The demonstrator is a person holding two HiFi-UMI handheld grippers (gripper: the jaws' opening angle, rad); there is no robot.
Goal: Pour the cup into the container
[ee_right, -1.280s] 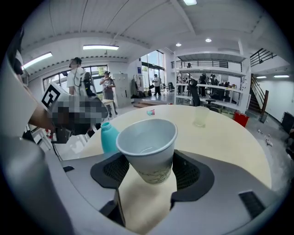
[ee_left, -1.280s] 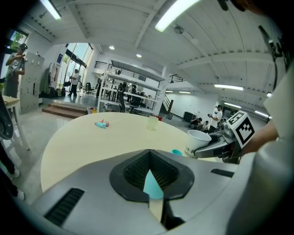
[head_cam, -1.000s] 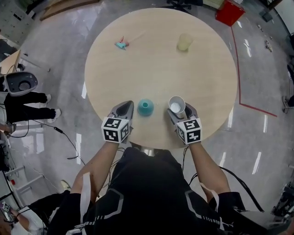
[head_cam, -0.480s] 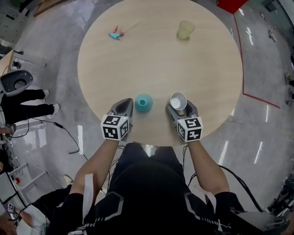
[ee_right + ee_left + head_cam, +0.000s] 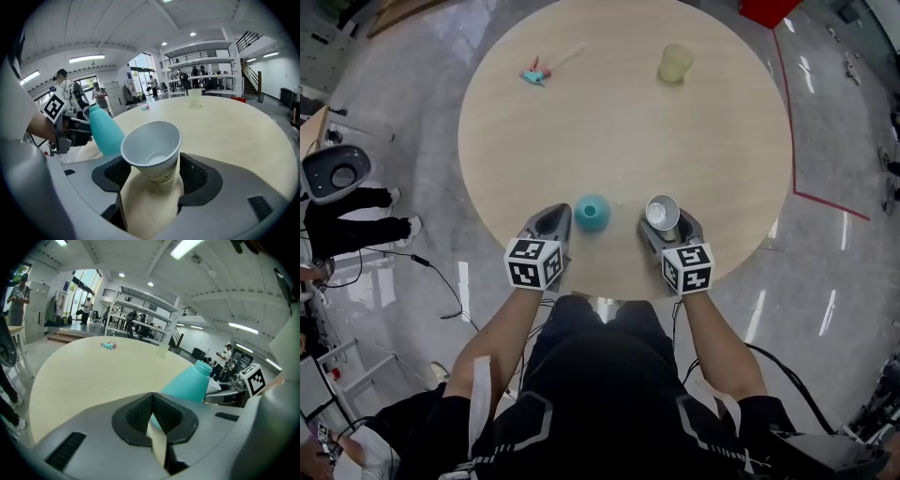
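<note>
Progress looks slight: pouring has not begun, I judge. Nearest the person, the right claw (image 5: 666, 223) grips the white paper cup (image 5: 152, 150) by its lower sides, mouth up. The left claw (image 5: 555, 217) is closed on nothing. Between them, near the cup, the teal narrow-necked container (image 5: 592, 213) stands upright on the round pale bench (image 5: 628, 131). Left to do: bring the cup over that small neck and tip it. Farther off sit a yellowish cup (image 5: 676, 63) and a small teal-and-red item (image 5: 534, 74). Beyond lies glossy grey floor (image 5: 412, 141) with a red taped line (image 5: 787, 141), in a bright hall with people about.
</note>
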